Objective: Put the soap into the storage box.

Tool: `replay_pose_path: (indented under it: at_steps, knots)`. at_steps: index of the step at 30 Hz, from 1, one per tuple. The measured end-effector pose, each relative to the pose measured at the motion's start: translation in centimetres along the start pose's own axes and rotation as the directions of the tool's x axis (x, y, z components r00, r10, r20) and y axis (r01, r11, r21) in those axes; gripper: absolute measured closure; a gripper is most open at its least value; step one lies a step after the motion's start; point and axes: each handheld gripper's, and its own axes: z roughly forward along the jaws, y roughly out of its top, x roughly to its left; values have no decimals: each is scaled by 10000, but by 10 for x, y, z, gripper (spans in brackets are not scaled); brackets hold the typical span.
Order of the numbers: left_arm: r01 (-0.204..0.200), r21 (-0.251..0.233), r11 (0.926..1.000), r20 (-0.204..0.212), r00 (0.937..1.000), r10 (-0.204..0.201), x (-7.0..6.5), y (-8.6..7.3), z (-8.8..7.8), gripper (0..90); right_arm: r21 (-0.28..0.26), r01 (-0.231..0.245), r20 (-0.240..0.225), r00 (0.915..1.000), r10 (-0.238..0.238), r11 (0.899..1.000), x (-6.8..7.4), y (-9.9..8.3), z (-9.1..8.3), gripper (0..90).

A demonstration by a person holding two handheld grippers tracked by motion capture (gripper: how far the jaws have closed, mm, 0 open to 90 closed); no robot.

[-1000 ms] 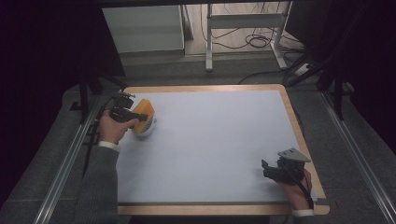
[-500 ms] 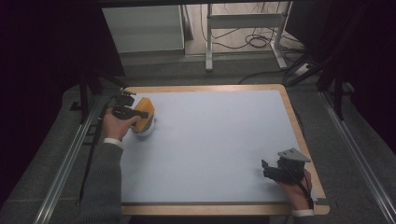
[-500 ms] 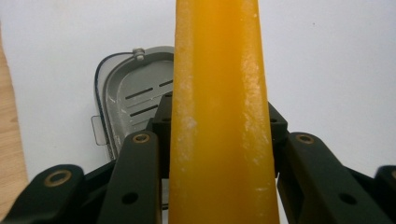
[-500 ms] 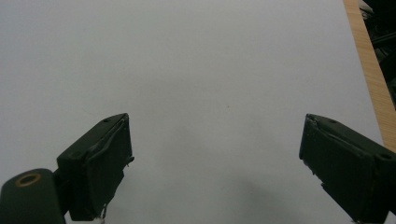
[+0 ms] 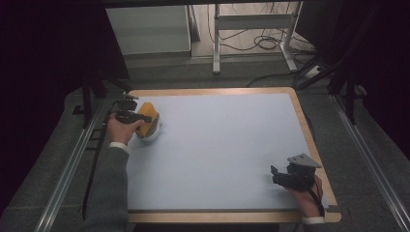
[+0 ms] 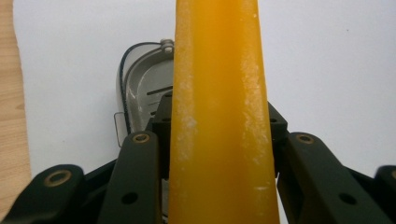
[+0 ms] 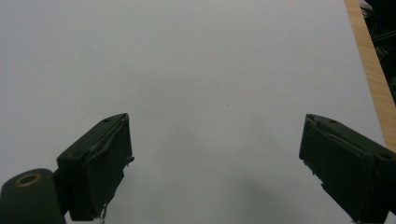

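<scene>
Left gripper [image 5: 145, 117] lowered, orange block [image 6: 219, 112] between fingers [image 6: 140, 182]

Left hand-held gripper [image 5: 140, 118] clamped shut; right hand-held gripper [image 7: 215, 154] gapes wide, resting low.

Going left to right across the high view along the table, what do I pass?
Left hand → left gripper clamped on the orange bar, over a clear dish → bare white mat → right gripper, jaws open → right hand → wooden table edge.
</scene>
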Motion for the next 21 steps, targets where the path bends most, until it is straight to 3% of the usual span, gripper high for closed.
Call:
replay_pose_path:
  at_steps: [10,21]
  knots:
    - [464,-158,9988,-157,9988,-467,4,-5,9,610,37,46,8,10000,-46,10000,1,0,1,92]
    - [520,-399,9979,-185,9984,-527,3,-6,12,571,45,91,7,10000,-91,9999,1,-1,1,91]
